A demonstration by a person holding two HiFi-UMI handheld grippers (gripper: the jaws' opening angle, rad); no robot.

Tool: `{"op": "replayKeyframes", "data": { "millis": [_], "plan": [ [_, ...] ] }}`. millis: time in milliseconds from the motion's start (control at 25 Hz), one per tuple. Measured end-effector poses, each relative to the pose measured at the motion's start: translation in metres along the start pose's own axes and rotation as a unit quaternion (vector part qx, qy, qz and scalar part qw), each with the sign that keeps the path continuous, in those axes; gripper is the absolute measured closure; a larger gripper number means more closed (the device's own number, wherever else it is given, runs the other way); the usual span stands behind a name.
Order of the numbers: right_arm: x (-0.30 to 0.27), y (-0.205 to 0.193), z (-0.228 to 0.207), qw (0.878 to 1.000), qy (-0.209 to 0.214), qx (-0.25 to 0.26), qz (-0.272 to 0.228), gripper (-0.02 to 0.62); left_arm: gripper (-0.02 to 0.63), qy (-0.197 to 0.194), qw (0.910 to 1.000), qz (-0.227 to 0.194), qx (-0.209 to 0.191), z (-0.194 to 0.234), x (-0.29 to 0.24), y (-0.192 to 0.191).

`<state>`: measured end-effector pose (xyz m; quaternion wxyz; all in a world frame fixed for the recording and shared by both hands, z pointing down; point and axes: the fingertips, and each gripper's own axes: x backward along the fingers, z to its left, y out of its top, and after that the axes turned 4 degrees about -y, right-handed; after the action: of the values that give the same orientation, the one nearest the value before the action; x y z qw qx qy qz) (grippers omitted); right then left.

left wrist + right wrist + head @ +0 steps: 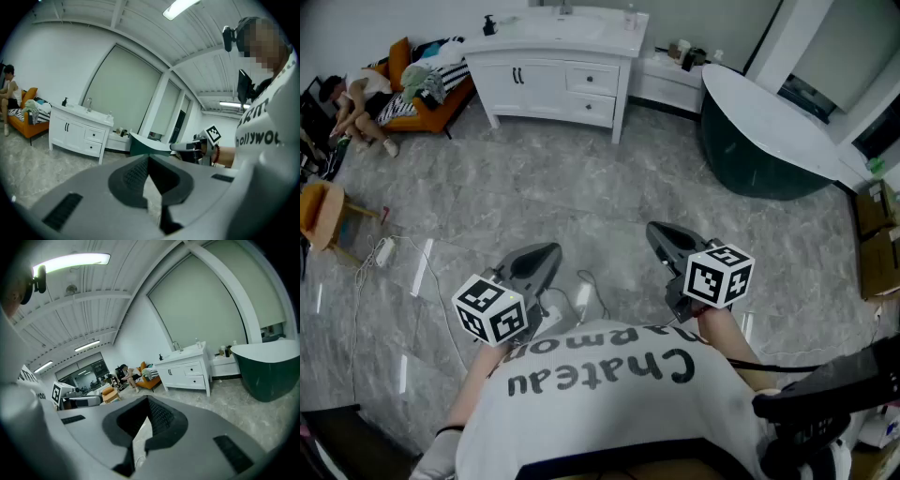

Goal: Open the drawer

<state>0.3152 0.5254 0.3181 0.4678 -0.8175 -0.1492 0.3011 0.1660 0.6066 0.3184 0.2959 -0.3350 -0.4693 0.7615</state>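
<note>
A white vanity cabinet (553, 66) stands far across the room against the wall. It has two drawers, the upper (592, 80) above the lower (591, 109), both closed, beside a pair of doors. The vanity also shows in the left gripper view (77, 133) and the right gripper view (185, 371). My left gripper (549, 253) and right gripper (658, 232) hang close to my body over the marble floor, far from the cabinet. Both point toward it. Their jaws meet at the tips, left (149, 159) and right (148, 399), with nothing between them.
A dark green bathtub (769, 131) stands right of the vanity, with a low white side cabinet (670, 82) between them. A person sits by an orange sofa (422, 98) at the far left. A wooden stool (323, 216), floor cables (394, 248) and cardboard boxes (877, 234) line the sides.
</note>
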Motion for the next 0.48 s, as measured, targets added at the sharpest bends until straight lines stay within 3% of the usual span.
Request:
{"op": "replayKeyframes", "data": {
  "millis": [480],
  "plan": [
    [-0.015, -0.001, 0.007, 1.0, -0.002, -0.006, -0.005, 0.591, 0.597, -0.001, 1.0, -0.001, 0.008, 0.016, 0.009, -0.004]
  ]
}}
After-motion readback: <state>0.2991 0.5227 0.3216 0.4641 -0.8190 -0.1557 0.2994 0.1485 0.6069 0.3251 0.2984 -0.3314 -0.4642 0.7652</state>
